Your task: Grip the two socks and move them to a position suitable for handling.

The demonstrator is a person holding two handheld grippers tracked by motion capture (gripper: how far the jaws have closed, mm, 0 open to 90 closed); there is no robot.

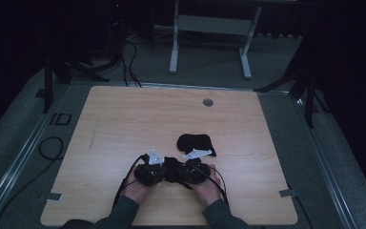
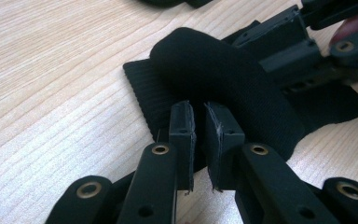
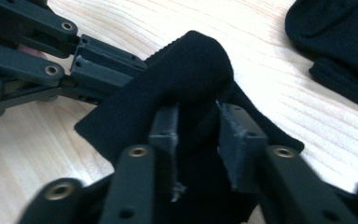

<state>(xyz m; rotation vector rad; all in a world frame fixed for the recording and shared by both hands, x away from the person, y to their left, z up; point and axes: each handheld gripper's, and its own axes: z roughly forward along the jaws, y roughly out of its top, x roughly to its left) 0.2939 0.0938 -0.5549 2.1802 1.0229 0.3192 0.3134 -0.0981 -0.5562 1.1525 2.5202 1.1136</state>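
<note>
A black sock (image 2: pixel 214 70) lies bunched on the wooden table (image 1: pixel 124 119) near its front edge, between my two grippers. My left gripper (image 2: pixel 199 140) has its pads nearly together, pinching the ribbed edge of the sock. From the opposite side, my right gripper (image 3: pixel 200 135) is closed on a raised fold of the same sock (image 3: pixel 186 70). In the high view the left gripper (image 1: pixel 164 169) and the right gripper (image 1: pixel 181 171) face each other with the sock (image 1: pixel 172 168) between them. A second black sock (image 1: pixel 195 142) lies just beyond them.
A small grey round cap (image 1: pixel 208 102) sits in the tabletop near the far edge. A black cable (image 1: pixel 50 148) loops on the floor at the left. White desk legs (image 1: pixel 174 47) stand beyond the table. Bare wood spreads left, right and behind the socks.
</note>
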